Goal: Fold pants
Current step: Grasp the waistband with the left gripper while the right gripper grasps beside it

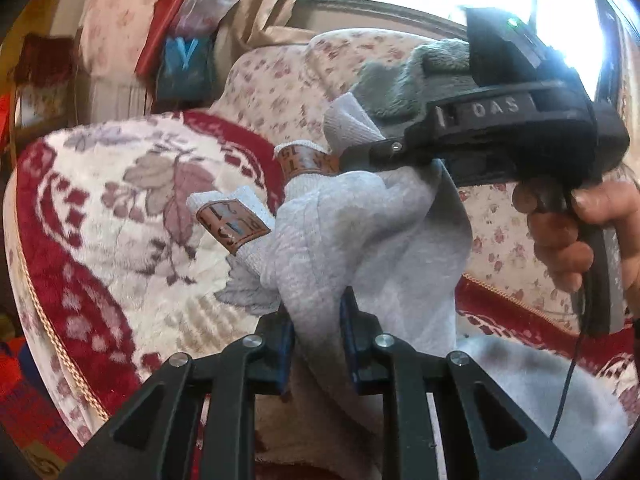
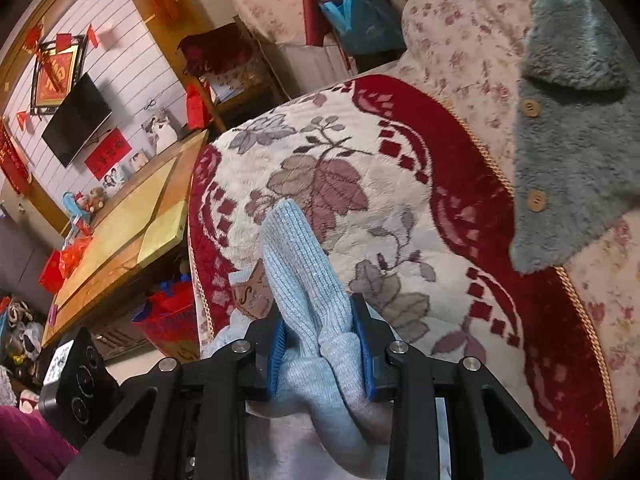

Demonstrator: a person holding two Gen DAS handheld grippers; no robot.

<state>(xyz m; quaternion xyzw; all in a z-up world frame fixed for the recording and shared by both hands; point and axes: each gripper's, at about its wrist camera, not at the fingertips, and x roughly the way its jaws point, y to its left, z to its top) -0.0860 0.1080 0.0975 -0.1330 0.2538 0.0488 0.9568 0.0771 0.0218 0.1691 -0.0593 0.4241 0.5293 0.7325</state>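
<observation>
The pants (image 1: 360,240) are light grey knit with ribbed cuffs and brown leather tags (image 1: 232,226). My left gripper (image 1: 316,340) is shut on a bunch of the grey fabric, held above a red and cream floral sofa cover (image 1: 120,200). My right gripper (image 1: 360,152) shows in the left wrist view as a black tool held by a hand, clamped on the pants near a cuff. In the right wrist view the right gripper (image 2: 320,356) is shut on a ribbed cuff (image 2: 296,264) of the pants, with a brown tag (image 2: 254,294) beside it.
A grey fluffy garment with wooden buttons (image 2: 572,152) lies on the sofa back at the right. A wooden coffee table (image 2: 132,224) stands left of the sofa, with a TV (image 2: 76,120) on the wall. Bags and cushions (image 1: 184,64) are piled at the sofa's far end.
</observation>
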